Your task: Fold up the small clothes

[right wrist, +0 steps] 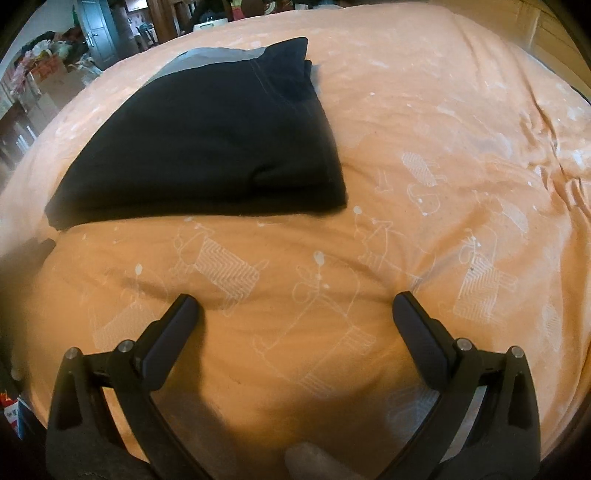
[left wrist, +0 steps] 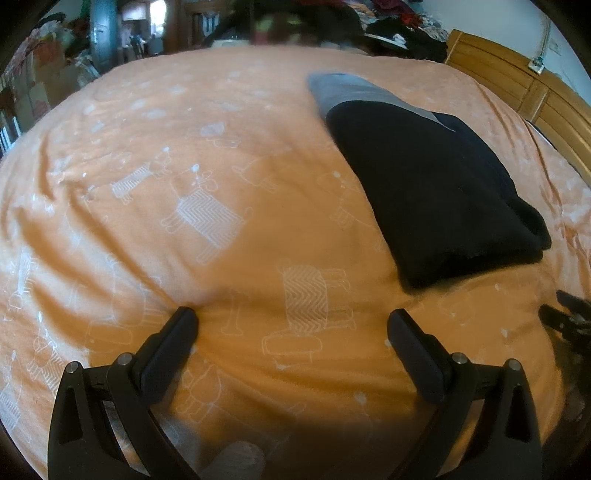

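A folded black garment [left wrist: 439, 192] lies flat on the orange bedspread [left wrist: 221, 229], on top of a grey piece [left wrist: 351, 88] that sticks out at its far end. In the right wrist view the same black garment [right wrist: 207, 147] is at the upper left, with the grey piece [right wrist: 207, 55] behind it. My left gripper [left wrist: 291, 321] is open over bare bedspread, near and left of the garment. My right gripper [right wrist: 295, 302] is open too, over the bedspread [right wrist: 406, 129], short of the garment's near edge. Neither holds anything. The right gripper's tip [left wrist: 565, 317] shows at the left view's right edge.
A wooden headboard [left wrist: 517, 81] runs along the right side of the bed. Piled clothes [left wrist: 399, 26] lie at the far end. Beyond the bed's far left are a grey door [right wrist: 94, 33] and cluttered boxes [left wrist: 40, 74]. The bedspread has white animal prints and soft wrinkles.
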`<state>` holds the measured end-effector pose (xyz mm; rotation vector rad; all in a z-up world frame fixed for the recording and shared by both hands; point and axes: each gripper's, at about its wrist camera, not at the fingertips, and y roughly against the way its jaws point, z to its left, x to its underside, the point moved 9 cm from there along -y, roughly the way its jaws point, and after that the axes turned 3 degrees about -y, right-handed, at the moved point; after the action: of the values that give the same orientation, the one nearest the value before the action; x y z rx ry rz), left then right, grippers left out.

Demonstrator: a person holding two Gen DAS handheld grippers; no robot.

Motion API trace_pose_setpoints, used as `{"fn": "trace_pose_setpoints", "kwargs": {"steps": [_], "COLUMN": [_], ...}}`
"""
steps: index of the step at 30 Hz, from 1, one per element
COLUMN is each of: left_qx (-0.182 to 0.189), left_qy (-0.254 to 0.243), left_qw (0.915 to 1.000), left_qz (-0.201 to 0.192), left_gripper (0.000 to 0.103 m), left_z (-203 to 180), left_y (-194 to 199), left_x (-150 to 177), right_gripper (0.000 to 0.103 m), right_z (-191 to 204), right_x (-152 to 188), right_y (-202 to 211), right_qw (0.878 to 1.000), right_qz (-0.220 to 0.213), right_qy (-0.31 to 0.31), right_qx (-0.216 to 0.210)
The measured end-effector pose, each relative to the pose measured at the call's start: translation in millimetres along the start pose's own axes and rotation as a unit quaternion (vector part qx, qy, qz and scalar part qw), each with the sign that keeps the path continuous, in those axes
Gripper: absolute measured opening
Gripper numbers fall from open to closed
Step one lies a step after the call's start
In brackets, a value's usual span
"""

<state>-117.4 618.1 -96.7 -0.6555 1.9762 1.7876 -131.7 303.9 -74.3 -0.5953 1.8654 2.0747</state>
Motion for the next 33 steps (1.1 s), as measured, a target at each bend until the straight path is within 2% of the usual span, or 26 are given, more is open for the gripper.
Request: {"fn": "trace_pose_setpoints", "kwargs": {"steps": [6,12,15,18,21,24,26,29,33], "left_qx": [-0.017,-0.042,-0.053,-0.065,-0.076,-0.085,-0.075,-0.056,-0.056], "left_qy": [0.0,-0.001,-0.007,-0.018,-0.033,-0.042,-0.031,-0.013,-0.02], "left_qw": [0.9998,0.9991,0.9973,0.9927,0.9859,0.9754,0.9702,0.9649,0.9584], "left_qz": [0.0,-0.01,-0.05,-0.1,-0.145,-0.199,-0.228,-0.256,-0.279], "left_gripper": [0.103,0.103,0.103,0.103,0.103,0.103,0.103,0.103,0.103], "left_z": [0,-2,-14,-33,-56,-70,-75,-79,-87], "left_y": [-1,13,43,87,139,191,223,258,285], "left_x": [-1,-13,-37,-67,-95,-119,-131,-139,-136], "right_gripper": [0.103,0.103,0.103,0.103,0.103,0.103,0.103,0.103,0.103], "right_z": [1,0,3,12,23,34,40,48,60], "right_x": [1,-10,-30,-56,-82,-99,-107,-115,-115], "right_y": [2,11,35,74,130,185,216,242,261], "right_qw": [0.999,0.999,0.998,0.994,0.987,0.976,0.969,0.964,0.962], "right_qz": [-0.048,-0.04,-0.057,-0.1,-0.159,-0.215,-0.243,-0.261,-0.267], "right_qy": [0.014,0.011,0.017,0.03,0.037,0.036,0.038,0.044,0.051], "right_qx": [0.005,-0.015,-0.023,-0.02,-0.003,0.01,0.019,0.022,0.023]}}
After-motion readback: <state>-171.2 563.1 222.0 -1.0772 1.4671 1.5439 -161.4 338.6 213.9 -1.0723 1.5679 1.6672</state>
